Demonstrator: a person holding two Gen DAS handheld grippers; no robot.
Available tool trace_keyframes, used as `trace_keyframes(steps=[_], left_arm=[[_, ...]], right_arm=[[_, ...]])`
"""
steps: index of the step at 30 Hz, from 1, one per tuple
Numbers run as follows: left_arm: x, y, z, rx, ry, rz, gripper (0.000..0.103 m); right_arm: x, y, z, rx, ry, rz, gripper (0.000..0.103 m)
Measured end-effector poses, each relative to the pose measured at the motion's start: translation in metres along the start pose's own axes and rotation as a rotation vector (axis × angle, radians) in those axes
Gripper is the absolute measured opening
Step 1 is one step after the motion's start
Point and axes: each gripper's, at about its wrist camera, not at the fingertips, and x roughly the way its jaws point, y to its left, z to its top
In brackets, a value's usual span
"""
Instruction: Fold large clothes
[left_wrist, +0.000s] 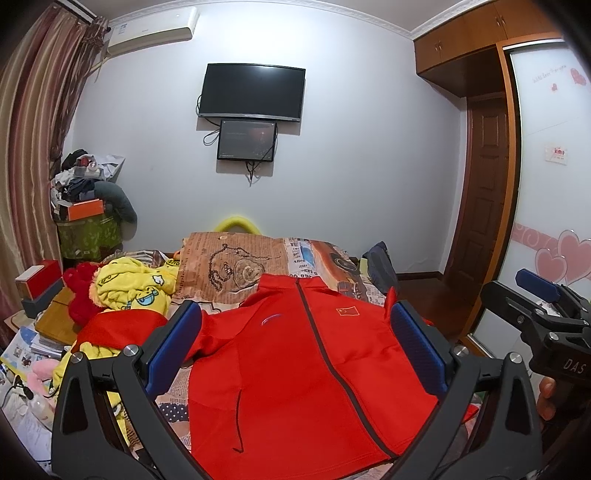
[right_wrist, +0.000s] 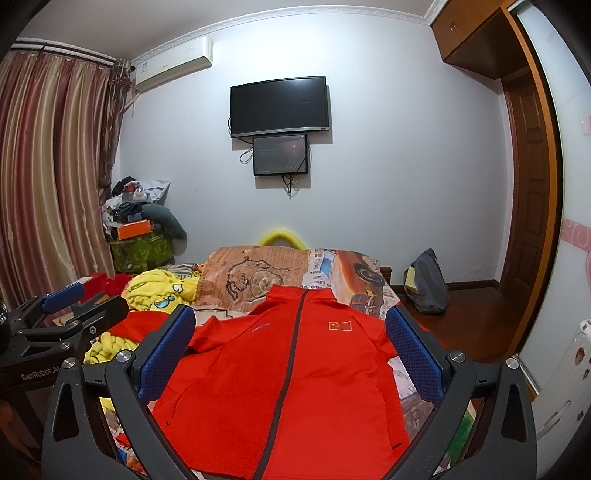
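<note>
Left wrist view: both claws, left (left_wrist: 295, 345) and right (right_wrist: 290, 350), gape empty above the red jacket (left_wrist: 295, 369) (hem cut off).

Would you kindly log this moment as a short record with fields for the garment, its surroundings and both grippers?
garment: red jacket, zipped, laid front-up on the bed, collar toward the far wall
badge: small flag patch on the chest
beside it: yellow printed garment, bunched on the left side
left gripper: jaws open, above the jacket, holding nothing
right gripper: jaws open, above the jacket, holding nothing
folding: not begun, as far as visible
</note>
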Motion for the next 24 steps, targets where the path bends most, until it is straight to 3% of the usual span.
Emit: trace_keyframes(steps=[24], left_arm=[[0.002, -0.002, 0.002, 0.005, 0.005, 0.001, 0.103]], right_arm=[[-0.001, 0.009, -0.004, 0.002, 0.011, 0.008, 0.102]])
